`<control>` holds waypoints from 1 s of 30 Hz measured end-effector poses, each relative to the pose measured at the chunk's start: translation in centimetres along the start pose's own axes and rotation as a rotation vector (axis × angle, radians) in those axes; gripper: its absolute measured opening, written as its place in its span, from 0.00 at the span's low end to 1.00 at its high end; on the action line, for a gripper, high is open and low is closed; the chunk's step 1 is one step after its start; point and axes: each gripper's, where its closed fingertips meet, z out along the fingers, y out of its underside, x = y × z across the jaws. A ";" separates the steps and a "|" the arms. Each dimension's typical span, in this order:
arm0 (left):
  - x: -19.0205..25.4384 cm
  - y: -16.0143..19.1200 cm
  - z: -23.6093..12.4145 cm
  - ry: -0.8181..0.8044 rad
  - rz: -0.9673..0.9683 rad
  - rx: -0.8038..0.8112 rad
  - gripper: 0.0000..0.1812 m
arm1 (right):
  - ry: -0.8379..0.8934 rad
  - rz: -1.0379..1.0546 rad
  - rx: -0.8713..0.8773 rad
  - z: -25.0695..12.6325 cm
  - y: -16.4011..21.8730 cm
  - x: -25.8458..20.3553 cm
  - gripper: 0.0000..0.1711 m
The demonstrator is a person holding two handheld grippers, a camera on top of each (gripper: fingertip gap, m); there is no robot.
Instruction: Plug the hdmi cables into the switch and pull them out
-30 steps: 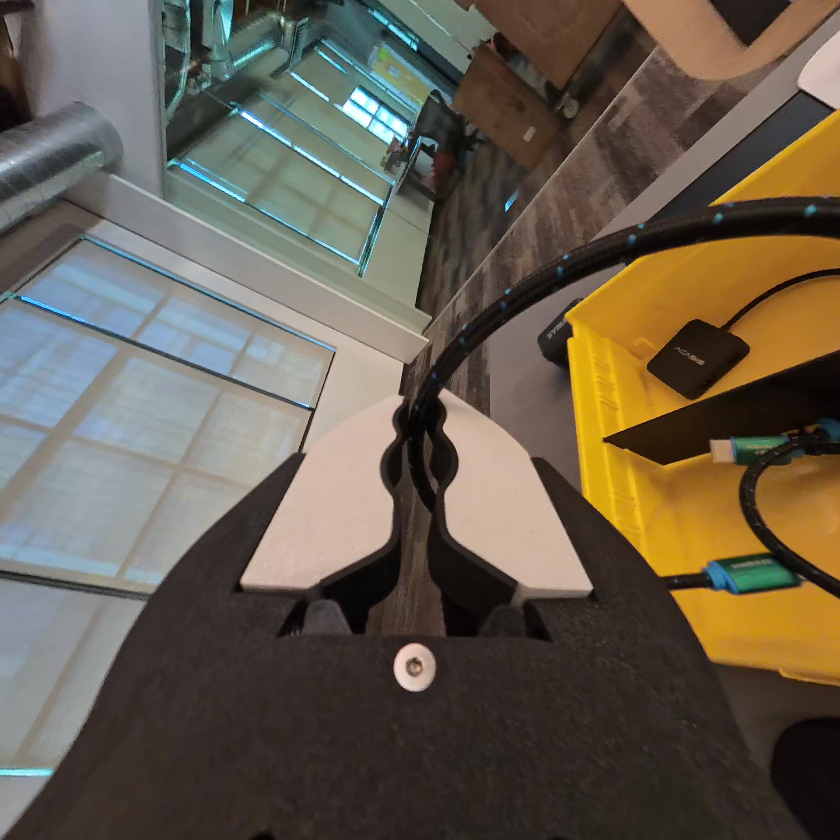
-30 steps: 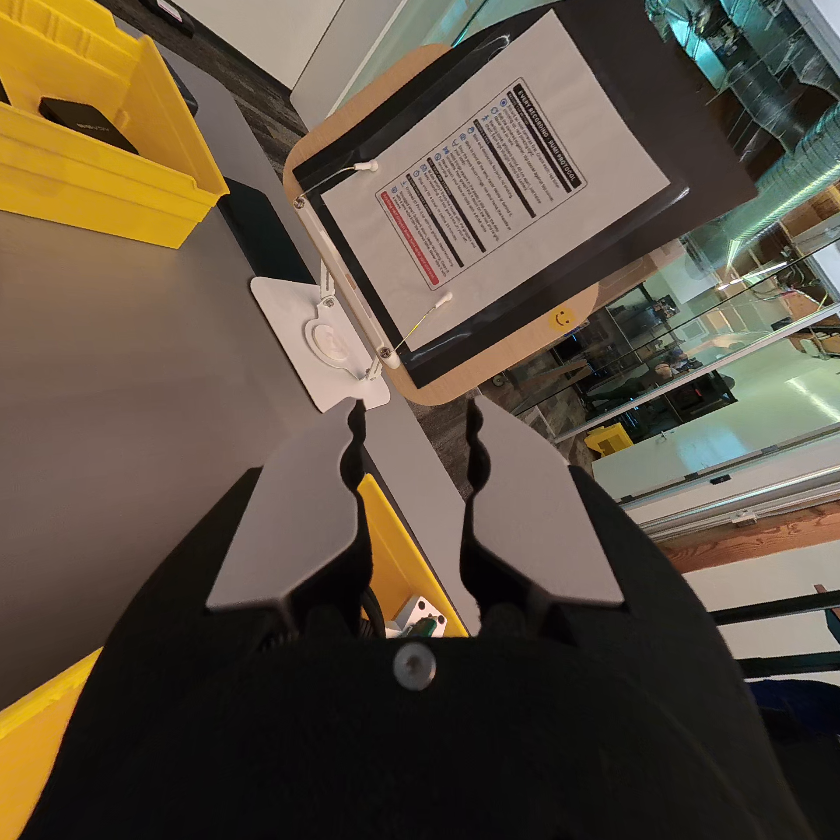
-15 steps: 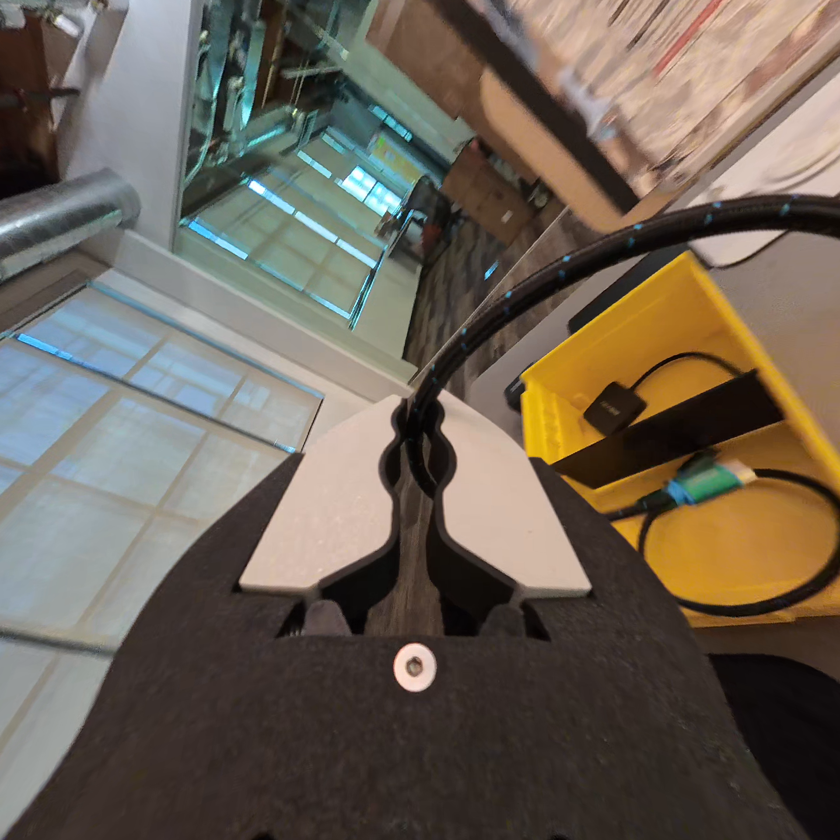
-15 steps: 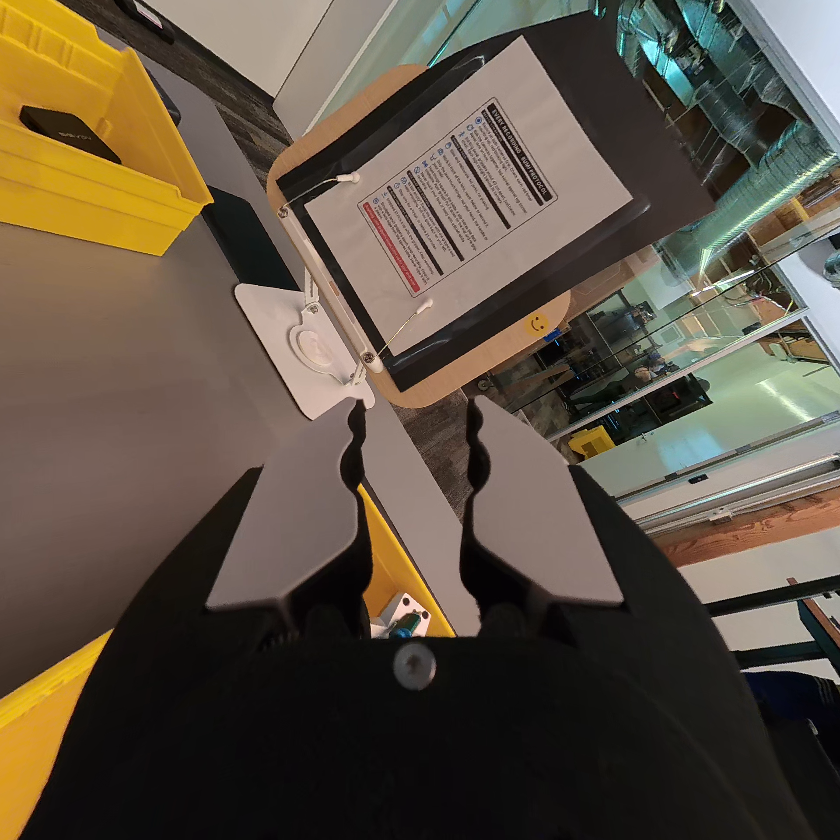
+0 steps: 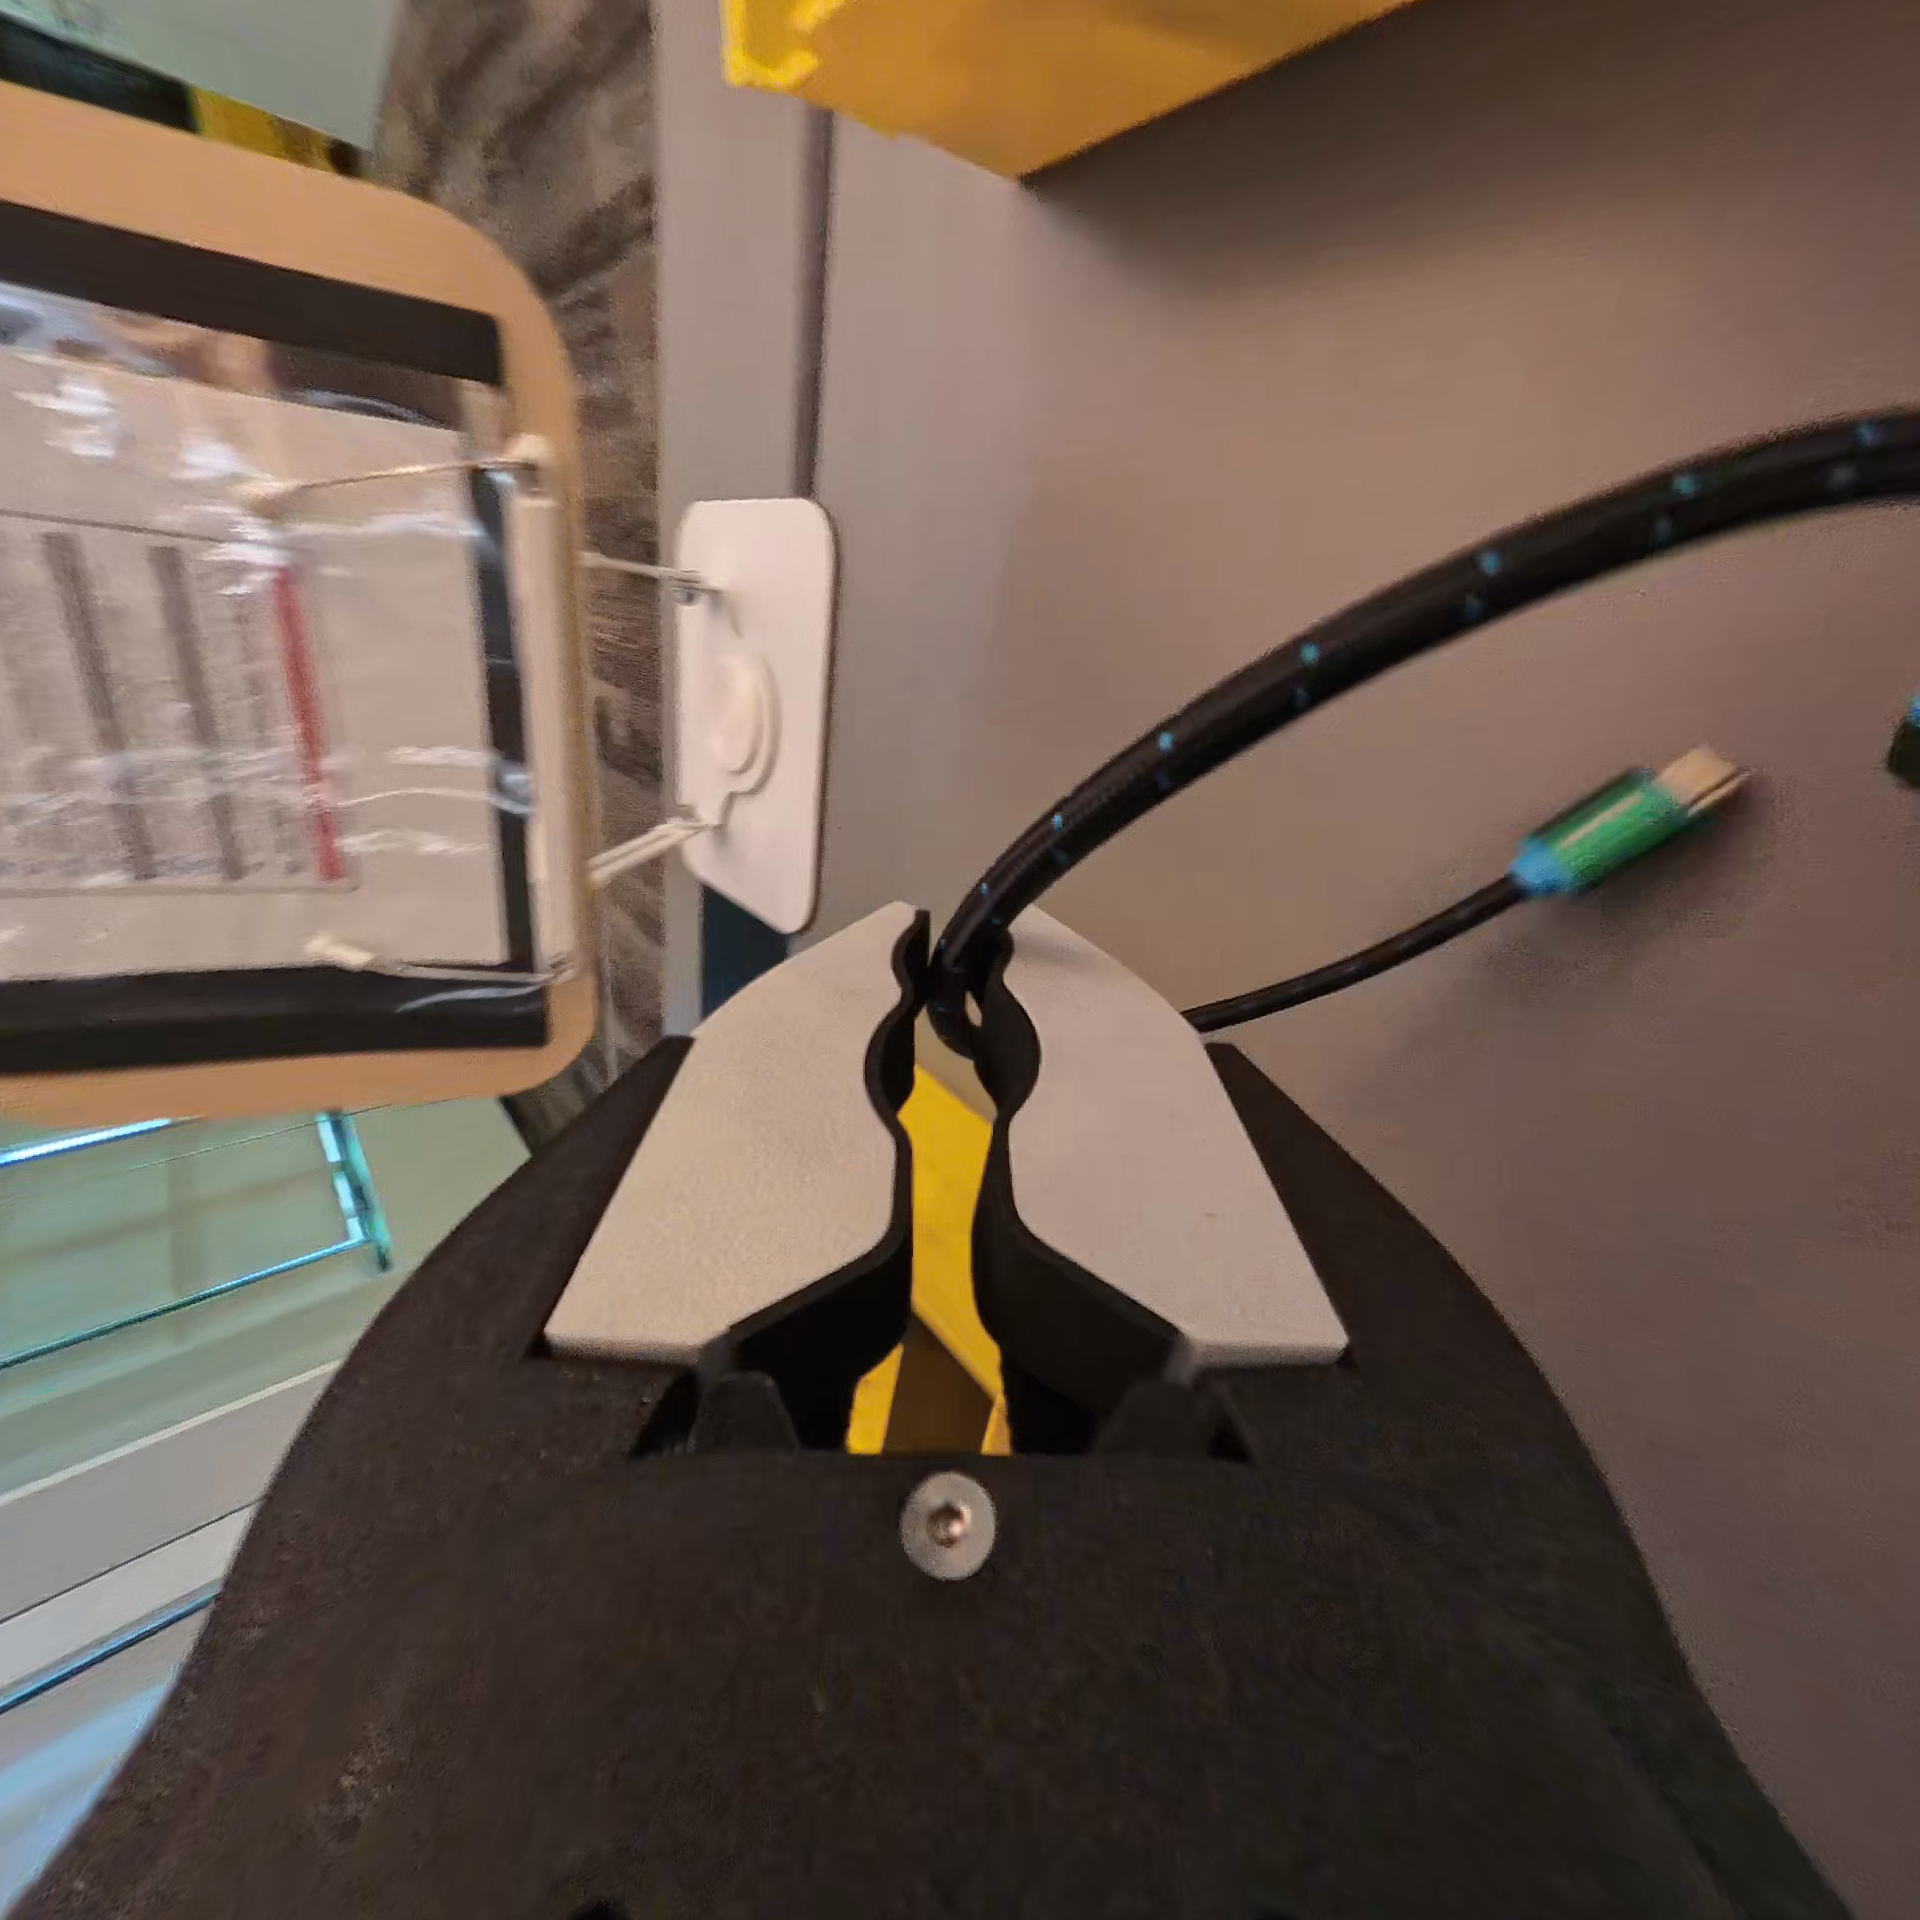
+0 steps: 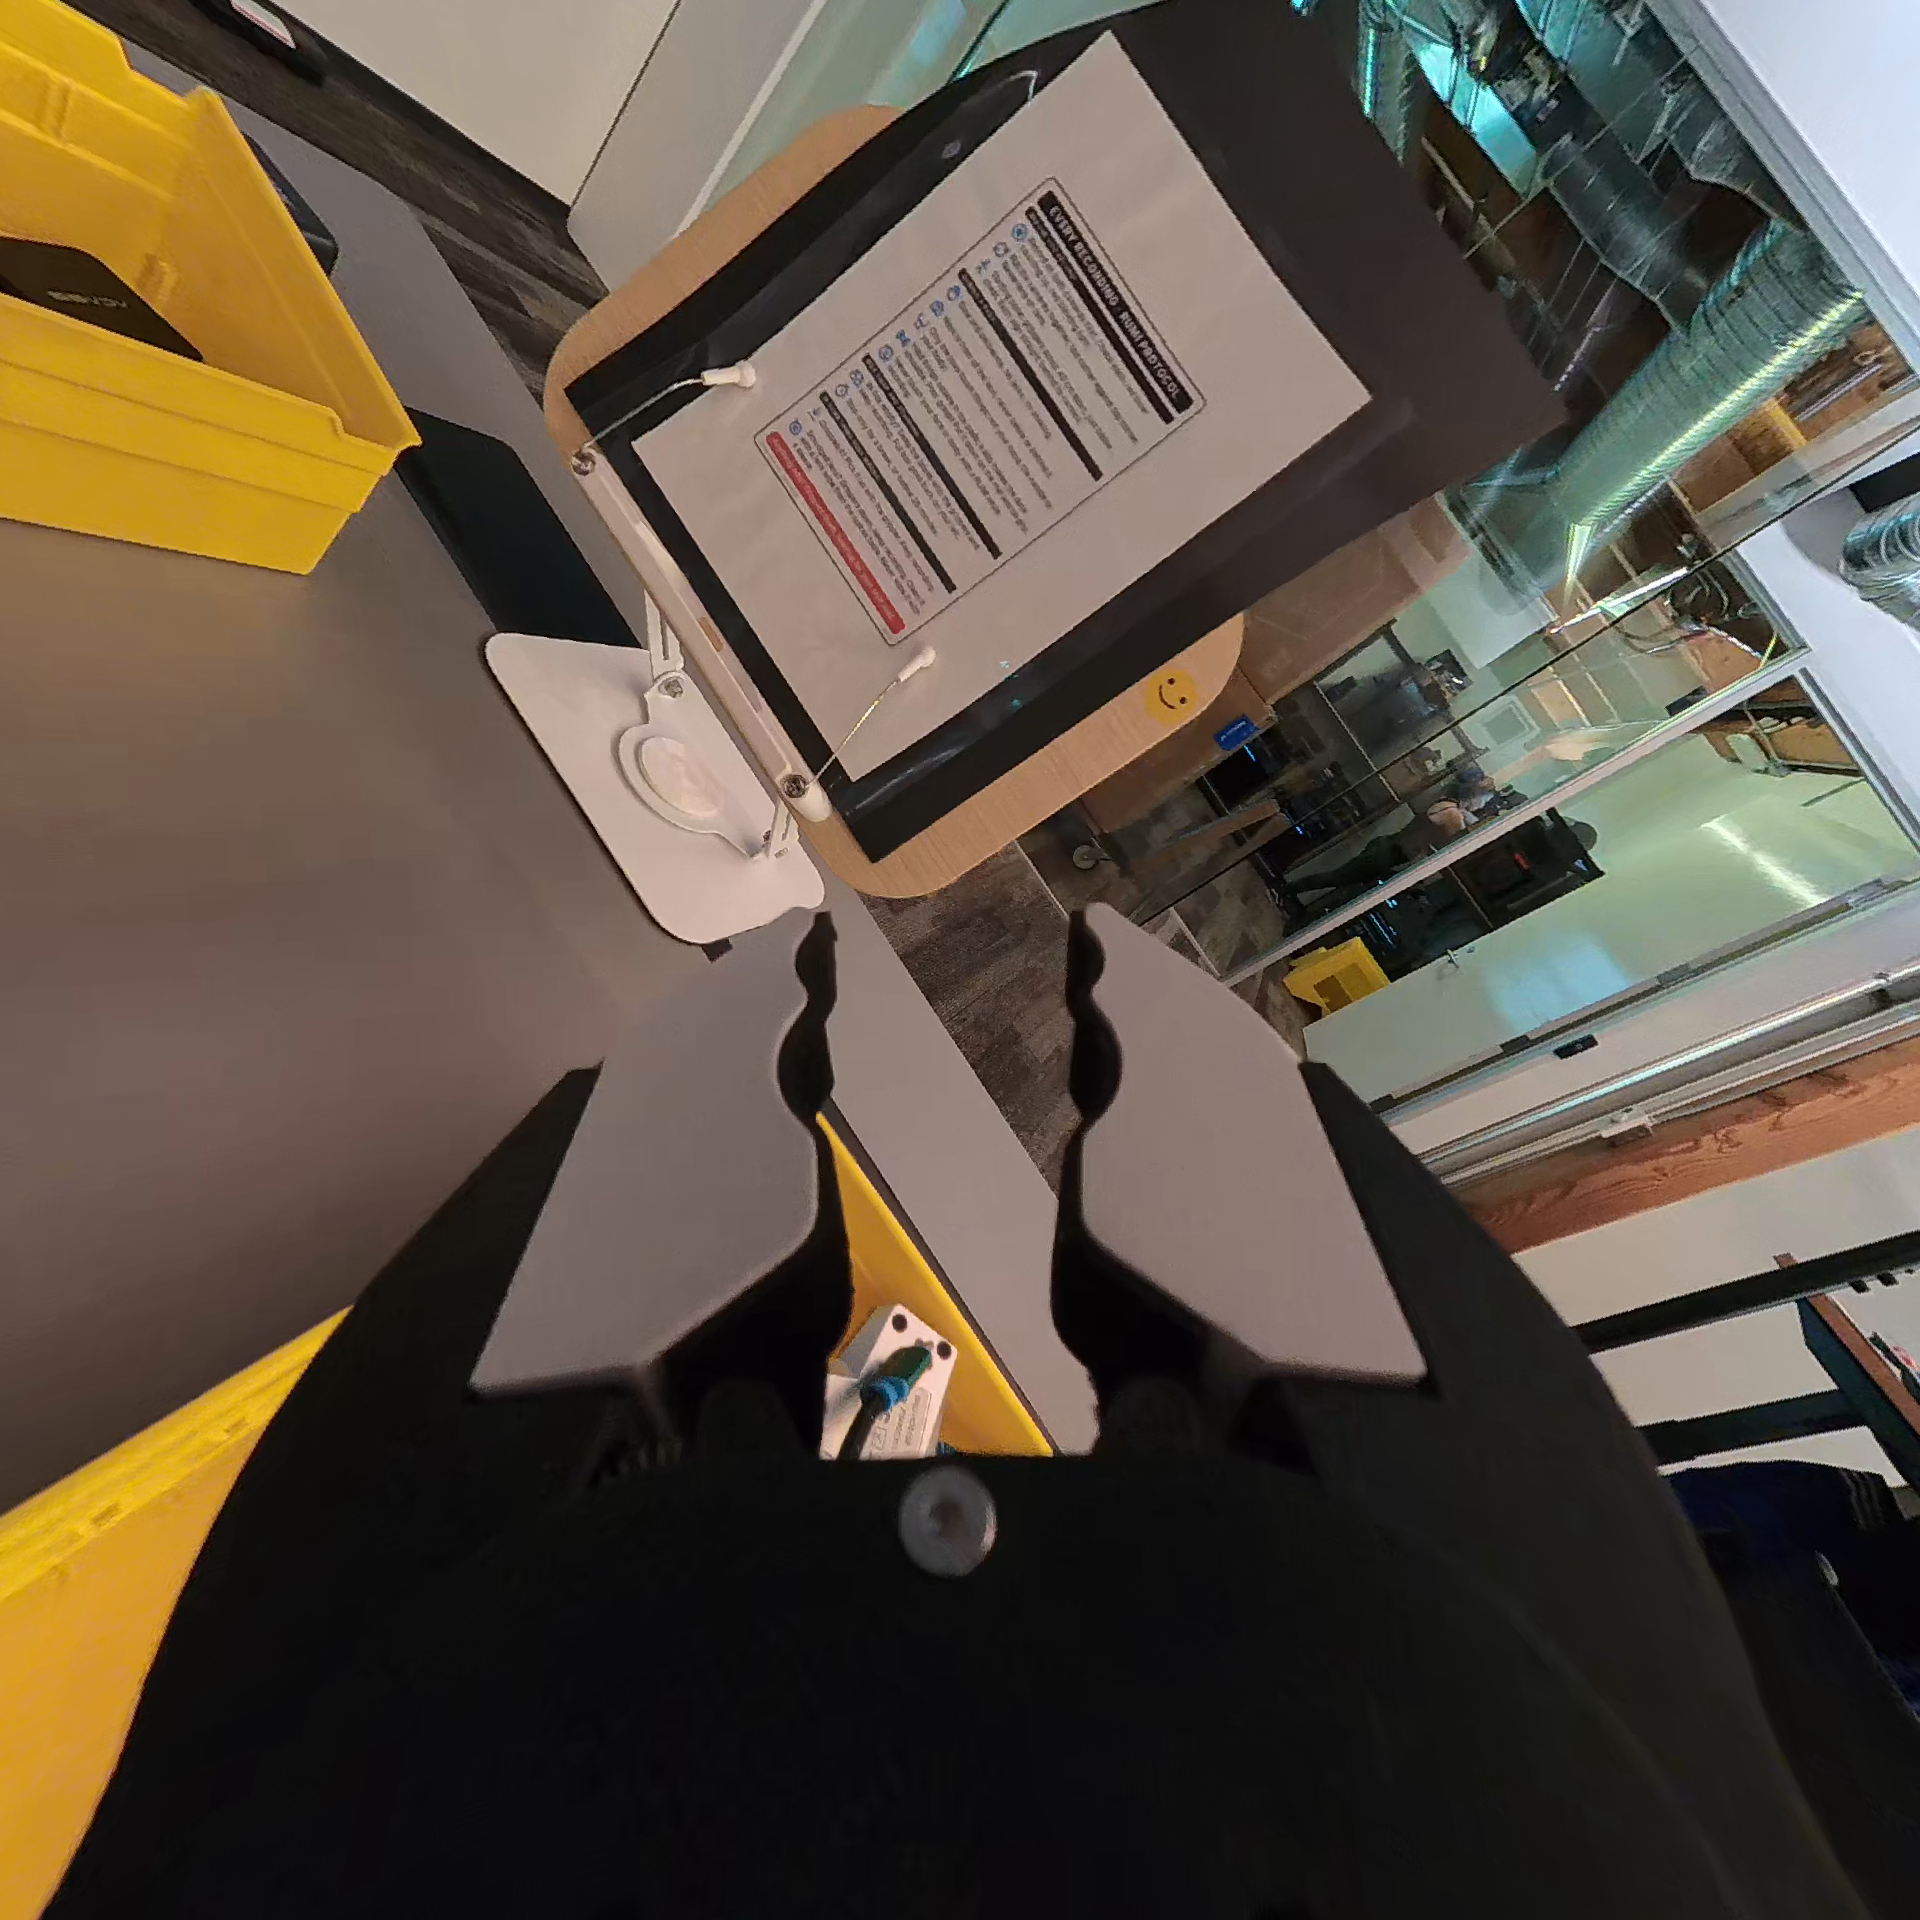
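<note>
My left gripper (image 5: pixel 951 961) is shut on a black braided HDMI cable (image 5: pixel 1351 634) with blue flecks. The cable arcs up and out of the right edge of the left wrist view. Its green plug (image 5: pixel 1621 826) with a silver tip hangs over the grey table. My right gripper (image 6: pixel 945 940) is open and empty above the table edge. Between its fingers a white switch box (image 6: pixel 888 1387) lies in a yellow bin (image 6: pixel 935 1268), with a green plug in it. A black switch (image 6: pixel 94 307) lies in another yellow bin (image 6: pixel 208 436) at the upper left.
A tablet-like board with a printed sheet (image 6: pixel 987 416) stands on a white base (image 6: pixel 665 790) at the table's far edge; it also shows in the left wrist view (image 5: pixel 260 665). A yellow bin (image 5: pixel 1039 73) is at the top of the left wrist view. Grey table (image 5: pixel 1351 312) lies between. The grippers' ends are close to 25 centimetres from one another.
My left gripper has swung with the cable away from the yellow bin and windows, and now faces the board and table. The green plug now hangs over the table. My right gripper has barely moved.
</note>
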 end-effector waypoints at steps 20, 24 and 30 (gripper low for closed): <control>4.4 6.4 12.8 0.294 -0.335 -0.267 0.19 | 0.036 0.041 -0.054 -0.9 1.9 1.9 0.25; 1.5 5.8 10.5 0.228 -0.387 -0.177 0.21 | 0.040 0.036 -0.058 -0.9 2.0 2.0 0.25; -7.7 12.0 1.6 -0.044 -0.663 -0.026 0.19 | 0.053 0.046 -0.046 -1.3 1.9 2.6 0.25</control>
